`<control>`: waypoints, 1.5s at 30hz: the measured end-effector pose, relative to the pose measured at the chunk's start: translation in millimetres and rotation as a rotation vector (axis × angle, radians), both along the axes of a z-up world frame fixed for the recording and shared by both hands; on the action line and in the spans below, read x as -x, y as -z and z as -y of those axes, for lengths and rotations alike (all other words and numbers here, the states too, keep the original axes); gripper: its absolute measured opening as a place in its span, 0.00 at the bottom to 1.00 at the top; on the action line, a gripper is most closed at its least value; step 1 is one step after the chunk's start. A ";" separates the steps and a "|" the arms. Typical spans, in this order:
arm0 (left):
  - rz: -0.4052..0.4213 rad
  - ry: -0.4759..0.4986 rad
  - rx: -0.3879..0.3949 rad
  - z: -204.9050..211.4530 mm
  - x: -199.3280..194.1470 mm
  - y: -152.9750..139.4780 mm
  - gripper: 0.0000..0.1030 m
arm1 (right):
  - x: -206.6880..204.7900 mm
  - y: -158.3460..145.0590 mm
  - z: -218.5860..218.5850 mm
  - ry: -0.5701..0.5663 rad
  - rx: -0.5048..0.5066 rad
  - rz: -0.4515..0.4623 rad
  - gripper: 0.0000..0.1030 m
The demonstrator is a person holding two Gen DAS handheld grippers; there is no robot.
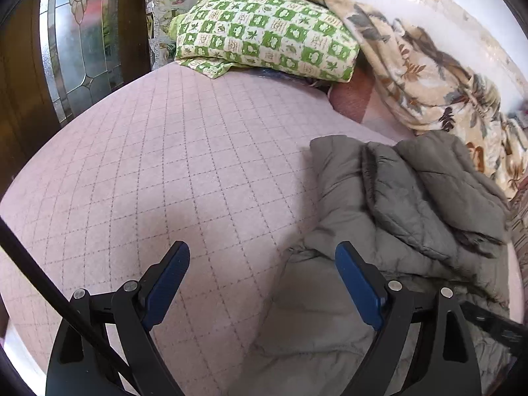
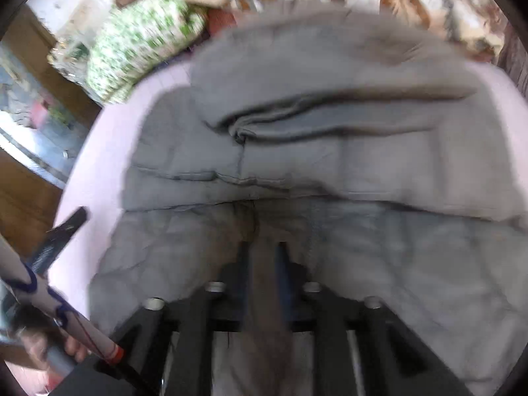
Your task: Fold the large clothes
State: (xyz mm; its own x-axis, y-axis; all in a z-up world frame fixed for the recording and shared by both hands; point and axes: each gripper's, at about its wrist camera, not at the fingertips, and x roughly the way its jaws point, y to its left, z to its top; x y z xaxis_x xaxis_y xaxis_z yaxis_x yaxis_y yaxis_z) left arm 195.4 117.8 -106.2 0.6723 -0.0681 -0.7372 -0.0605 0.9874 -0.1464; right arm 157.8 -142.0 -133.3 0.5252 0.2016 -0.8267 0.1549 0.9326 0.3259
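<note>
The grey padded jacket (image 2: pixel 330 165) lies on the pink quilted bed (image 1: pixel 165 165), filling most of the right wrist view, its top part doubled over into a thick roll across the upper centre. In the left wrist view it sits at the lower right of the frame, bunched in folds. The right tongs (image 2: pixel 264 254), at the bottom centre, are pressed together, pinching a fold of the jacket. The left tongs (image 1: pixel 262 257) are spread wide and hold nothing, their right finger over the jacket's edge. A green checked pillow (image 1: pixel 264 33) lies at upper centre, a floral blanket (image 1: pixel 429 76) at upper right.
</note>
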 end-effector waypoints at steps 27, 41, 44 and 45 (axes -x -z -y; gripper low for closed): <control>-0.045 0.272 -0.289 234.9 -101.1 35.1 0.82 | -66.3 25.0 137.5 0.216 0.167 0.072 0.37; -0.005 0.330 -0.334 216.8 -64.1 -1.9 0.82 | -33.9 -13.8 126.9 0.245 0.158 0.108 0.55; 0.021 0.318 -0.322 190.1 -31.6 -22.5 0.82 | -4.3 -24.1 124.5 0.239 0.142 0.121 0.59; 0.022 0.314 -0.325 184.3 -24.8 -24.8 0.82 | 6.1 -24.4 123.7 0.231 0.137 0.113 0.59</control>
